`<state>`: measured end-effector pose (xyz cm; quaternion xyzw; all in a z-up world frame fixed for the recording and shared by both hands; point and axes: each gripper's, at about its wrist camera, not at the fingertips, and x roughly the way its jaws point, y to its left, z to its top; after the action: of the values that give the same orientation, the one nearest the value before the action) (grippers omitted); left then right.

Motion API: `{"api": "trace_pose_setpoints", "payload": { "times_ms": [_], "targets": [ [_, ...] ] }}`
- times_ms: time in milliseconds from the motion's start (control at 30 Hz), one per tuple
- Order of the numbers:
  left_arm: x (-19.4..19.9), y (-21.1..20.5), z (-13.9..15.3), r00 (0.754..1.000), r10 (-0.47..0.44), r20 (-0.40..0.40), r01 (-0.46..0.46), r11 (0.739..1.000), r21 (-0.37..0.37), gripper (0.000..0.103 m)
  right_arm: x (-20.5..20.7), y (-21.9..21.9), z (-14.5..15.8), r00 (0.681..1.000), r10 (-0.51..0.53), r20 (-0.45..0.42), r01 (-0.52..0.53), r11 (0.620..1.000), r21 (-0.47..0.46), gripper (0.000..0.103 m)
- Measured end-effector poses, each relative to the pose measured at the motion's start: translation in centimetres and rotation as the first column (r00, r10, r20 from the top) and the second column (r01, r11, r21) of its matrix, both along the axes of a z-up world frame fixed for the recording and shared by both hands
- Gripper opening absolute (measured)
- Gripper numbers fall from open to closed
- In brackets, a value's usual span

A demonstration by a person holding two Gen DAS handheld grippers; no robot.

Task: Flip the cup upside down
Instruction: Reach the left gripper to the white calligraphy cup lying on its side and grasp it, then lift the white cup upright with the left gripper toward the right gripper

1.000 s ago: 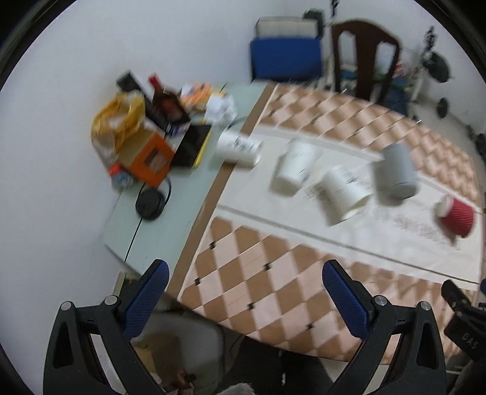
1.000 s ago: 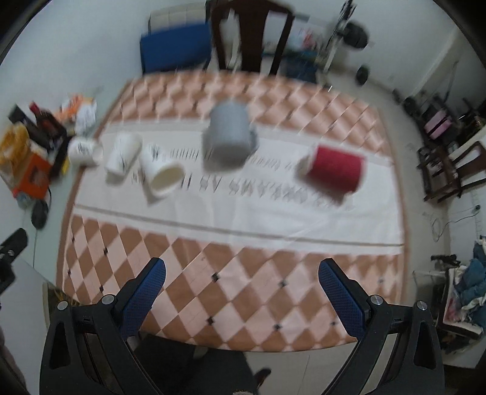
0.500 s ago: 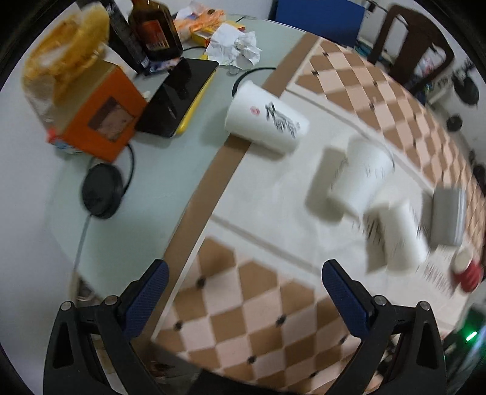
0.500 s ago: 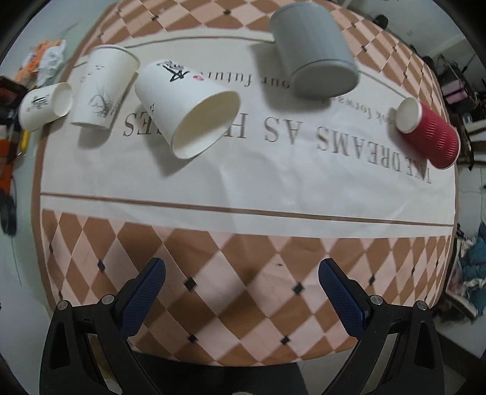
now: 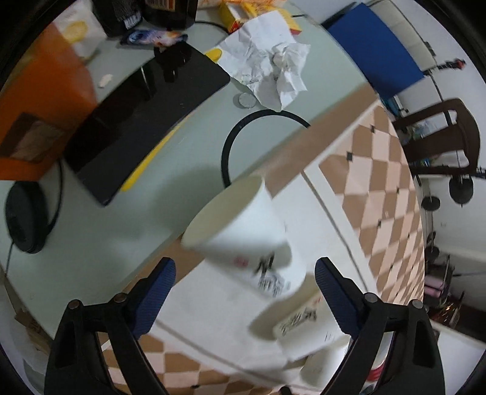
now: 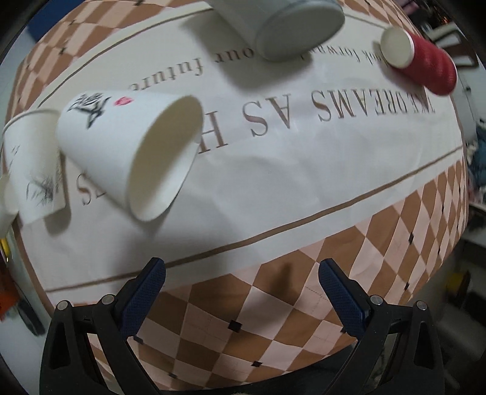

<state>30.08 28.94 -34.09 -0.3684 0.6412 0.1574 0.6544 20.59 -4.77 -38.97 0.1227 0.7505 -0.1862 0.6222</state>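
Several cups lie on their sides on the patterned tablecloth. In the left wrist view a white paper cup point(image 5: 246, 234) with black ink print lies at the cloth's left edge, mouth toward the upper left. My left gripper point(image 5: 244, 282) is open, its blue pads either side of the cup's base end, not touching. A second white cup point(image 5: 306, 328) lies just behind. In the right wrist view a white cup point(image 6: 130, 152) lies with its mouth toward me, another white cup point(image 6: 30, 164) at its left. My right gripper point(image 6: 241, 285) is open and empty, below them.
A grey cup point(image 6: 279, 27) and a red ribbed cup point(image 6: 425, 63) lie at the far side of the cloth point(image 6: 303, 170). Left of the cloth sit a black tablet point(image 5: 136, 118), crumpled paper point(image 5: 267, 66), an orange box point(image 5: 39, 109), a black disc point(image 5: 24, 218) and a cable loop point(image 5: 231, 142).
Both grippers have moved down and closer to the table. The left one has closed in on the leftmost white cup; the right one has neared the open-mouthed white cup. Both stay open.
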Motion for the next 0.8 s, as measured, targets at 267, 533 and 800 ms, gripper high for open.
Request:
{"api": "trace_pose_setpoints", "payload": {
  "times_ms": [267,533,800],
  "targets": [
    [2.4,0.0,-1.8,0.997,-0.074,-0.007,0.075,0.993,0.092,0.068,1.6,0.8,-0.1,1.0,-0.005,-0.021,0.004,1.0,-0.021,0.102],
    [1.7,-2.1,2.4,0.943,-0.332,0.031,0.305,0.896,0.324,0.066,2.5,0.8,2.7,0.999,0.039,0.01,-0.039,0.999,-0.028,0.102],
    [-4.6,-7.9,8.4,0.819,-0.574,-0.012,0.501,0.705,0.502,0.066,2.1,0.1,6.7,0.99,0.121,0.068,-0.122,0.993,0.006,0.102]
  ]
}}
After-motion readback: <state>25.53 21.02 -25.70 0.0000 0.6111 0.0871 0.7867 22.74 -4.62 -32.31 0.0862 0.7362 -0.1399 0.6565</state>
